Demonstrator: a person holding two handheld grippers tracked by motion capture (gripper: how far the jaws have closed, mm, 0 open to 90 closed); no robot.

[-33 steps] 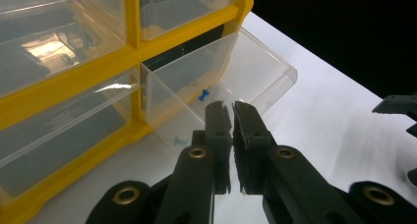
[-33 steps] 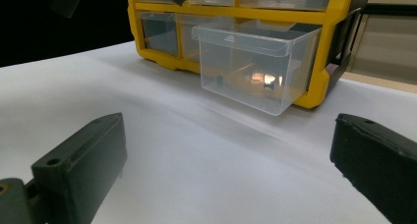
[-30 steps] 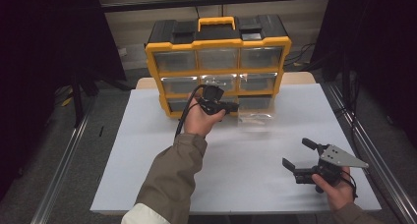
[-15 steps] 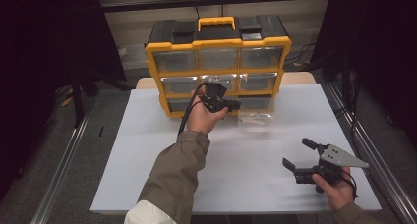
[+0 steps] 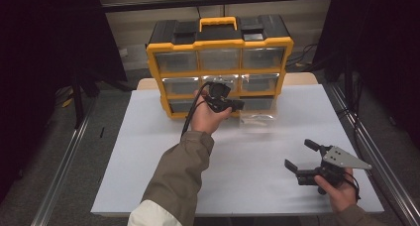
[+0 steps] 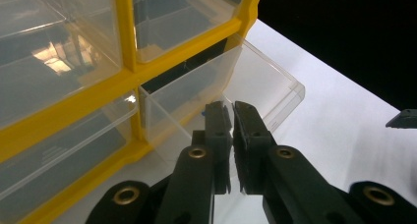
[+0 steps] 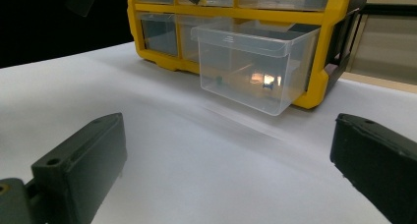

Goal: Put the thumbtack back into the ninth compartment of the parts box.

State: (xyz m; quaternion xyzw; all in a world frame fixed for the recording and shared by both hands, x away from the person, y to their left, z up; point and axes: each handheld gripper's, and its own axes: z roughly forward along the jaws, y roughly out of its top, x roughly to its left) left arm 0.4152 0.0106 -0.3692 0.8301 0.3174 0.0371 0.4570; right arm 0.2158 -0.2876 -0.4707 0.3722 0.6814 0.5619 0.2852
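Note:
A yellow and black organizer with clear drawers stands at the back of the white table. Its bottom right clear drawer is pulled out over the table. My left gripper is at that drawer. In the left gripper view its jaws are pinched on the thin front wall of the drawer, near a corner. The left gripper is shut on it. My right gripper is held low at the table's near right, open and empty. It faces the drawer, which holds a couple of small dark bits.
The white table top spreads between the organizer and the near edge. Metal rails run along both sides of the table. The other drawers sit closed in the yellow frame. A jaw tip of the right gripper shows far off.
The left hand has shifted very slightly at the drawer. The right gripper has stayed still.

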